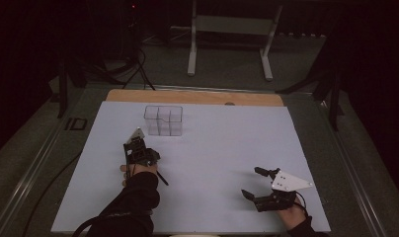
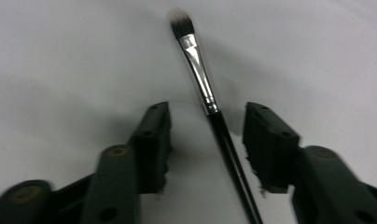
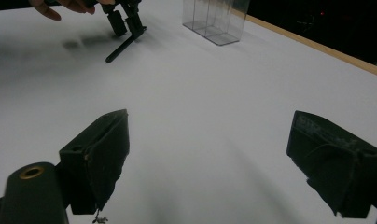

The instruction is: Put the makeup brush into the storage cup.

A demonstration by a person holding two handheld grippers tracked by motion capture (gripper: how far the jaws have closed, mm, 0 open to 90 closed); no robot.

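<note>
Now my left gripper (image 2: 207, 140) jaws stand partly open astride the makeup brush (image 2: 210, 112), not touching; its bristles point away from me.

Makeup brush (image 2: 210, 100): slim black handle, shiny silver collar, dark bristles fading to a pale tip. Lies flat on the white table (image 2: 60, 56), whole and straight. Its handle runs between the two jaws of the left tool (image 2: 206, 140), neither pad touching it.
</note>
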